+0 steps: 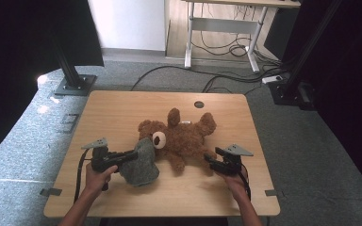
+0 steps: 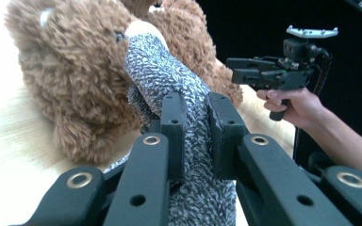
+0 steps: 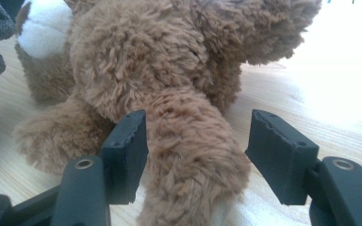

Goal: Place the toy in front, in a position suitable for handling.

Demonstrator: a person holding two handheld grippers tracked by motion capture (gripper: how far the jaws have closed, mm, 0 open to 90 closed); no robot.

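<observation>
Black jaws of my left gripper (image 2: 195, 136) pinch a fold of the grey cloth (image 2: 169, 80) right at the lens.

From above, my left gripper (image 1: 131, 155) sits at about 8 o'clock on the table (image 1: 122, 106), closed narrow on the cloth (image 1: 141, 165), which bunches against the bear's (image 1: 181, 136) head. That bear lies on its back near the table's centre, legs toward 12 and 1 o'clock, muzzle turned to the cloth. My right gripper (image 1: 209, 159) is at about 4 o'clock, just beside the bear's lower limb. In its own view the right gripper (image 3: 195, 150) stands wide, one brown limb (image 3: 188, 155) lying between the jaws: the fur brushes the left-hand pad, while the right-hand pad stands clear of it, so nothing is clamped. Seen from the left gripper view, my right gripper (image 2: 233, 70) hangs level at 2 o'clock beyond the bear (image 2: 70, 75).
</observation>
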